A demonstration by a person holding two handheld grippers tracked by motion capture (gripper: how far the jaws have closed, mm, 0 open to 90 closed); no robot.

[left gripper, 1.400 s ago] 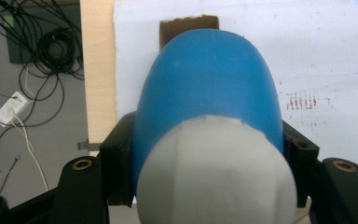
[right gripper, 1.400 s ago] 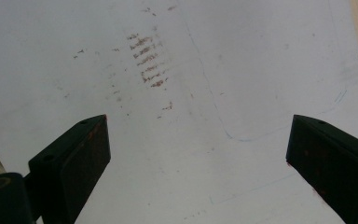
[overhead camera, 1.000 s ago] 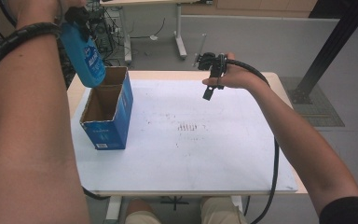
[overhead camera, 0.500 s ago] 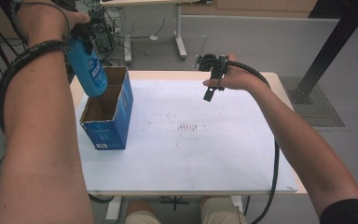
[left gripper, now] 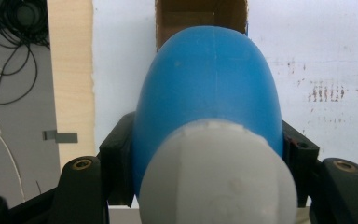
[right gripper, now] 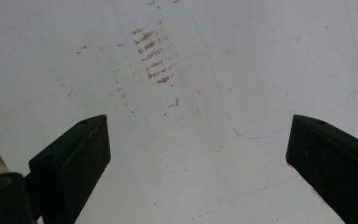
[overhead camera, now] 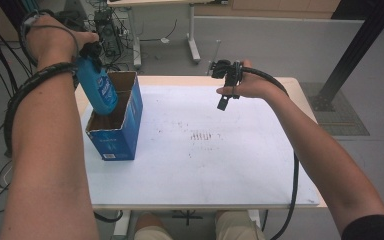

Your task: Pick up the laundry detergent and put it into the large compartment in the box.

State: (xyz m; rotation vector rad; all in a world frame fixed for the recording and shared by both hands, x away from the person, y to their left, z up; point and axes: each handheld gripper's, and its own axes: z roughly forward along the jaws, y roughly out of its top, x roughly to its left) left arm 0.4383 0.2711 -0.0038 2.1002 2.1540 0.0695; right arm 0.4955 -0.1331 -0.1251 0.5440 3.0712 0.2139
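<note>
**Bottle at box mouth**

Left forearm raised at table's left edge; left gripper (overhead camera: 91, 50) clamps blue bottle (overhead camera: 100, 91), base dipped into open cardboard box (overhead camera: 125, 131). Right hand (overhead camera: 247, 85) hovers over white table (overhead camera: 220, 165); right gripper (right gripper: 196, 154) spread wide, empty.

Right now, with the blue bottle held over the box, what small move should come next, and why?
Probably lower it a little further, straight down. The left tongs are shut on the blue bottle, whose bottom end is just inside the open top of the blue cardboard box while most of it is above the rim.
</note>
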